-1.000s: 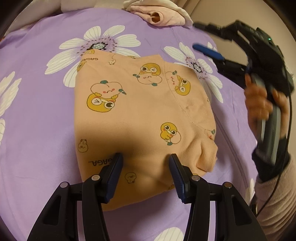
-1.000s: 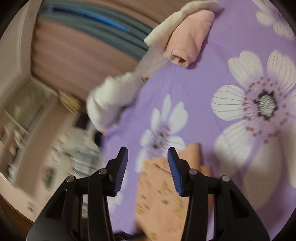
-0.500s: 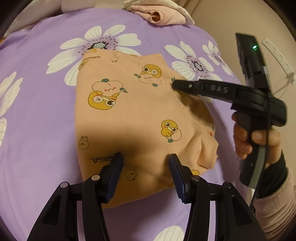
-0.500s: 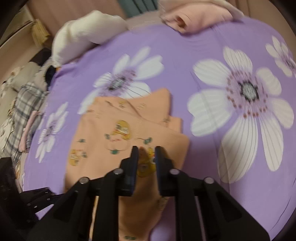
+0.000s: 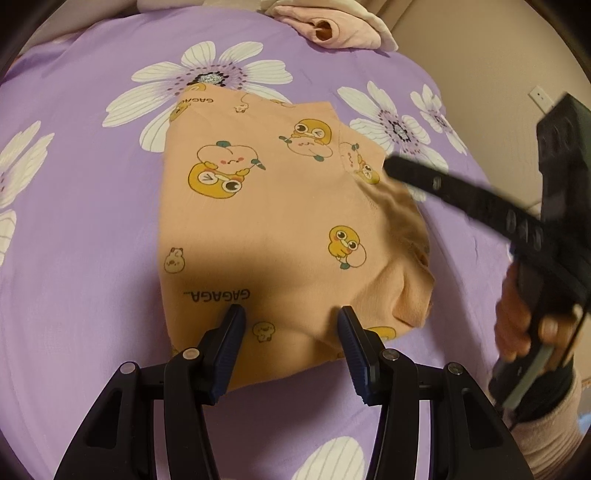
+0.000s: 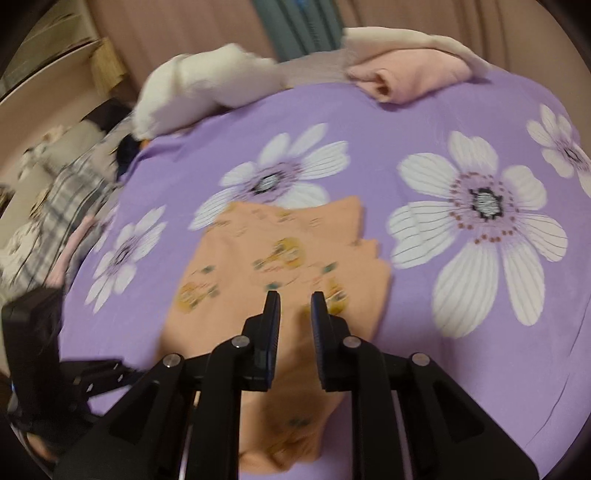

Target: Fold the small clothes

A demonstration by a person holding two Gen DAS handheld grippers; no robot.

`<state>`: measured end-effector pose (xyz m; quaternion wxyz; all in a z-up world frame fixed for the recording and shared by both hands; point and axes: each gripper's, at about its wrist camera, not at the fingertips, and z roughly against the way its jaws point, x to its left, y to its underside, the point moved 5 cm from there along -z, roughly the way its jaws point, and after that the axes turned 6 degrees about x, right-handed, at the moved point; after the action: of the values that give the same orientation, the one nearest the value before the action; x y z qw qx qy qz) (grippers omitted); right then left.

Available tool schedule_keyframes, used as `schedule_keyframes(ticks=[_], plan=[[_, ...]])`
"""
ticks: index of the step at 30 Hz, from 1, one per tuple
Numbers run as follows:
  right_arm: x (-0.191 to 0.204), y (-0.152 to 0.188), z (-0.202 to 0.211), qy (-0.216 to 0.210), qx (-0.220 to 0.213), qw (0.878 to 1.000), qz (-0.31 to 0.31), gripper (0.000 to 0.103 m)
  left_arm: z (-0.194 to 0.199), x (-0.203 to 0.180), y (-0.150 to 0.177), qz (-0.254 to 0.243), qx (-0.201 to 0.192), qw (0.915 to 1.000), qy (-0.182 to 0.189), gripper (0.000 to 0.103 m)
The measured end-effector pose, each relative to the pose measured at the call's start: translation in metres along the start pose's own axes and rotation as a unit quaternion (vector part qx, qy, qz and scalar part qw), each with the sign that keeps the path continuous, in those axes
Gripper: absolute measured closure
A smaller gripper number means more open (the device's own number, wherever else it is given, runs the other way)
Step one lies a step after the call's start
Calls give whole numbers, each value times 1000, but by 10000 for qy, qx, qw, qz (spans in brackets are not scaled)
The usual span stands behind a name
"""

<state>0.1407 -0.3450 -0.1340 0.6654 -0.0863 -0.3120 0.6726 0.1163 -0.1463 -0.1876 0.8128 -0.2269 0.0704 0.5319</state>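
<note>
- Risk: the right gripper [image 6: 293, 301], fingers narrowed to a small gap with no cloth visibly between them, could drag the top layer and undo the fold if it sweeps across.
- Risk: the left gripper [image 5: 290, 317], fingers spread wide over the near hem at lower centre and gripping nothing, could bunch the hem if it presses unevenly.
- Peach garment [image 5: 280, 221]: centre of frame on the purple floral bedsheet [image 5: 85, 258]; partly folded, yellow duck prints, "GAGAGA" lettering, right edge rumpled, cuff turned at lower right.
- Pink folded clothes [image 5: 332, 26]: top of frame, well apart.
</note>
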Motion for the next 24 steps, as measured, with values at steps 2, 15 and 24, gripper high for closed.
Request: schedule_keyframes(ticks=[2, 15, 24], plan=[[9, 12, -6, 0, 177, 9997, 151, 85, 1, 0, 2, 3, 13, 10000, -19, 53], [0, 52, -9, 237, 422, 9988, 82, 90, 8, 7, 20, 107, 33, 9999, -91, 53], [-2, 62, 2, 192, 422, 9989, -91, 87, 29, 5, 37, -75, -105, 9997, -224, 52]])
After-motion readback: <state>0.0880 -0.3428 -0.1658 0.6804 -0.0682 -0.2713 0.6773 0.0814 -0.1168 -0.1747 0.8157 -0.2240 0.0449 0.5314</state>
